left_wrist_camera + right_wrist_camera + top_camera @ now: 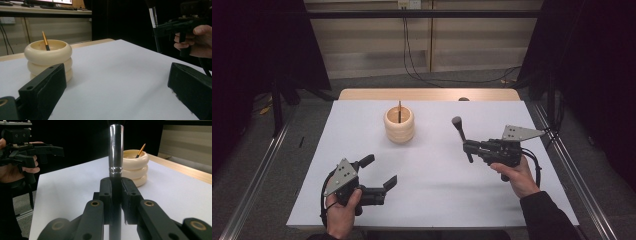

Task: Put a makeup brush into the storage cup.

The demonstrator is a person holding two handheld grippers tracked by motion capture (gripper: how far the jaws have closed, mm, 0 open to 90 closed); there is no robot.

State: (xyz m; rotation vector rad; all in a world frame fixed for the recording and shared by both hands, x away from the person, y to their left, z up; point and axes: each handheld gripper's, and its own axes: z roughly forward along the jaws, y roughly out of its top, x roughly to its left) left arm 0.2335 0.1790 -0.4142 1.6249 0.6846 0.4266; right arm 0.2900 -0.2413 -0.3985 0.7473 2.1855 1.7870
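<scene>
- High view: the left gripper (378, 172) is sitting low at the near left of the white table (432, 200), the person's left hand (341, 212) wrapped round its handle, jaws spread wide with nothing between them.
- Same view: the right gripper (468, 145) is hovering over the right side, held by the right hand (515, 175), jaws closed on a makeup brush (460, 134) that's pointing up and away with its dark head on top.
- A cream ringed holder (399, 125) is standing mid-table toward the far edge, well apart from both grippers, with a thin stick poking out of it.
- Left gripper view: the two black jaws are sitting far apart, and the holder (48, 58) is just behind the left one with a yellow-handled brush (45, 40) leaning inside.
- Right gripper view: the jaws are clamping the brush's shiny metal sleeve (116, 152), which is partly blocking the holder (135, 167) behind it; the other gripper (30, 150) is showing far left.
</scene>
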